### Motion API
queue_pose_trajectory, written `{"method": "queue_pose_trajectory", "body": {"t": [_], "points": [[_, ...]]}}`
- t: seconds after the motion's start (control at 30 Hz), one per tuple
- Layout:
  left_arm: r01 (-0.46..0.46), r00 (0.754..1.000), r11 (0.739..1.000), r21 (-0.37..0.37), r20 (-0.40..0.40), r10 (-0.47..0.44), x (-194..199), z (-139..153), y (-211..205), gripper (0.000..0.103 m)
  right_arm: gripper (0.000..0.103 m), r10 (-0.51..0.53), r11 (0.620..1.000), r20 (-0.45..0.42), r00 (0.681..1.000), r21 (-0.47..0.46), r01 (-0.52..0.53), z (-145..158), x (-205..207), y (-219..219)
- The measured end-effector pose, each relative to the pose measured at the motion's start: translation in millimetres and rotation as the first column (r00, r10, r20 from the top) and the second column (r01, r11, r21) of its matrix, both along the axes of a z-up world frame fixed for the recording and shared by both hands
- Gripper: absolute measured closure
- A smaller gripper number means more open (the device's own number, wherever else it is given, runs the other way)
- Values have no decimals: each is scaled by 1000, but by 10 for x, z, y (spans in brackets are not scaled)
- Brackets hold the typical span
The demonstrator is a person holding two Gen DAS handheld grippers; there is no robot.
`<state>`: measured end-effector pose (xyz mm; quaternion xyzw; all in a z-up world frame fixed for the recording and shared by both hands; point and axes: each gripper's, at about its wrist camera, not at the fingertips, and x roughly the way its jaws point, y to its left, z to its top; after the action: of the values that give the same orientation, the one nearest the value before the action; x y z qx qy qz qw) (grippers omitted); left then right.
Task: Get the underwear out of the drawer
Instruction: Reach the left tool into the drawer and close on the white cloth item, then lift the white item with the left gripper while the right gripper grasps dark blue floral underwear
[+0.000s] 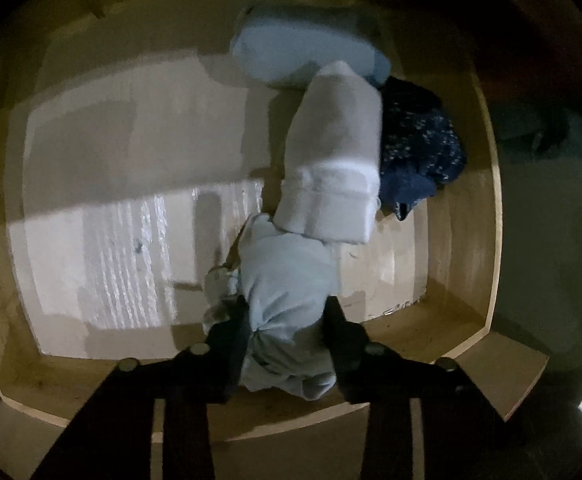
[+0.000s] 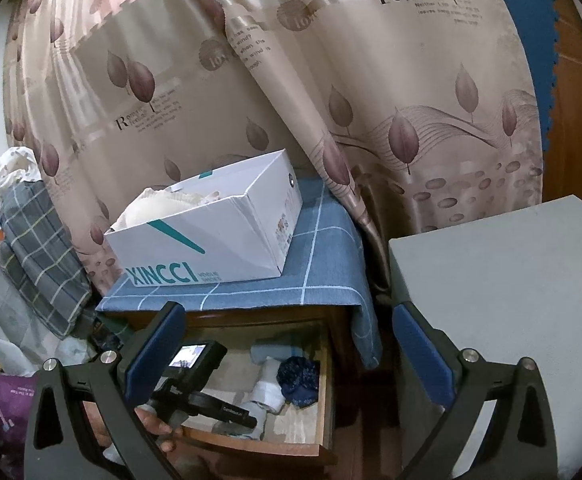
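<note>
"XINCCI" in teal on the white box [image 2: 211, 240]; "Romantic feeling" on the leaf-print curtain [image 2: 371, 80].

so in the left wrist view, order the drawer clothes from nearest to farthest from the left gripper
1. pale blue bundle, between the left gripper fingers
2. white roll, just beyond
3. dark navy piece, right of it
4. light blue fold, at the back

Soft cloth underwear [image 1: 287, 280] lies in a matt wooden drawer [image 1: 463, 216].
</note>
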<state>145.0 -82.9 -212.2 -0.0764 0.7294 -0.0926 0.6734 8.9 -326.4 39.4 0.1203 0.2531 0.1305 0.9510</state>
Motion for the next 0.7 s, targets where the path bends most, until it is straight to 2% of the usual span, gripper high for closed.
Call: {"method": "queue_pose_trajectory", "body": {"t": [0.1, 0.23, 0.4, 0.57, 0.7], "points": [[-33, 996, 999, -7, 79, 34, -132, 162, 62, 73, 0, -6, 1000, -10, 1000, -1, 6, -11, 19, -12], [-52, 979, 996, -72, 195, 65, -325, 489, 200, 73, 1, -12, 1000, -23, 1000, -3, 12, -29, 31, -31], [-63, 961, 985, -159, 257, 103, -493, 855, 456, 73, 1, -12, 999, -42, 999, -31, 11, -44, 69, 15], [-39, 938, 986, -161, 334, 92, -669, 1168, 602, 73, 1, 5, 997, -60, 998, -70, -9, -63, 97, 98], [-13, 906, 988, -152, 416, 76, -764, 1523, 780, 73, 1, 43, 990, -76, 996, -130, -52, -79, 122, 244]]}}
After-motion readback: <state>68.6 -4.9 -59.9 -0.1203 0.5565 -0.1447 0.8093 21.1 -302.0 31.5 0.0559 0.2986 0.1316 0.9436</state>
